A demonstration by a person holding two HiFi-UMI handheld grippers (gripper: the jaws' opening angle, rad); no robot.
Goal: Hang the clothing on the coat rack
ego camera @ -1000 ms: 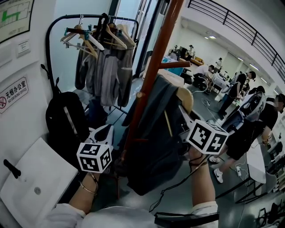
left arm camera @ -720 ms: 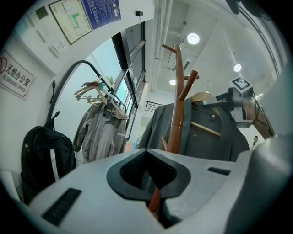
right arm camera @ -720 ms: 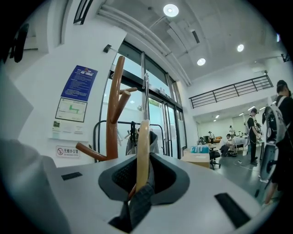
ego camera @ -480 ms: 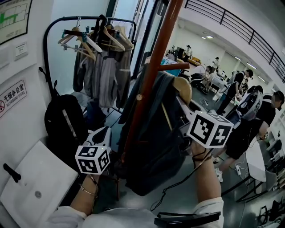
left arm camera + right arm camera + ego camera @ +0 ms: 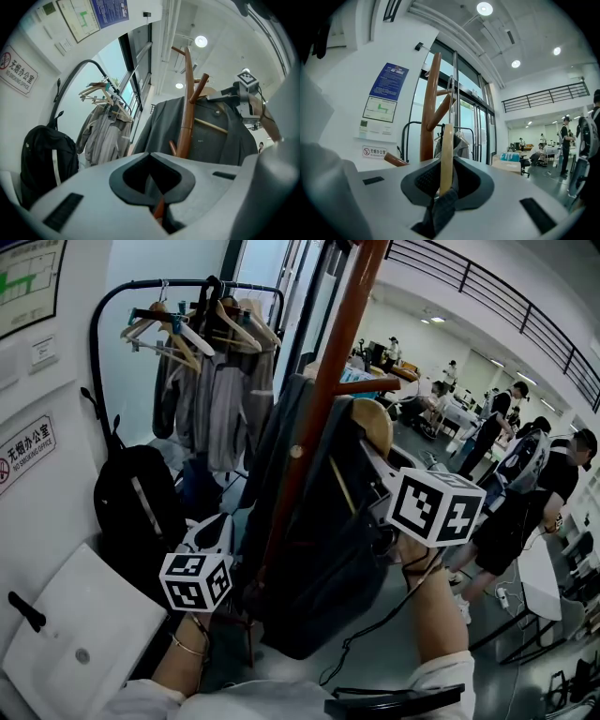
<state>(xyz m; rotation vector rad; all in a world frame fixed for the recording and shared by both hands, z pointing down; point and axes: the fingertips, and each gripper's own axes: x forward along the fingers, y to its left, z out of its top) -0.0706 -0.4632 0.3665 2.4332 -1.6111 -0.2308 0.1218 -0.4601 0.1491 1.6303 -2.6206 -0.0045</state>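
Note:
The brown coat rack pole (image 5: 323, 399) rises through the middle of the head view, with a peg (image 5: 375, 385) sticking out to the right. A dark grey garment (image 5: 319, 559) hangs on a wooden hanger (image 5: 373, 423) pressed against the pole. My right gripper (image 5: 377, 465) is shut on the hanger's shoulder and the cloth over it. In the right gripper view the hanger (image 5: 446, 150) and a fold of the garment (image 5: 439, 211) sit between the pads, with the pole (image 5: 430, 103) just beyond. My left gripper (image 5: 225, 526) is low on the left, level and shut (image 5: 152, 190), with nothing clearly pinched.
A black clothes rail (image 5: 211, 296) with hangers and grey garments stands behind the pole. A black backpack (image 5: 141, 507) leans by the wall at left, above a white panel (image 5: 75, 634). Several people (image 5: 525, 493) and desks fill the hall on the right.
My right gripper has lifted the hanger and garment a little higher along the pole, toward the peg. The left gripper has stayed put.

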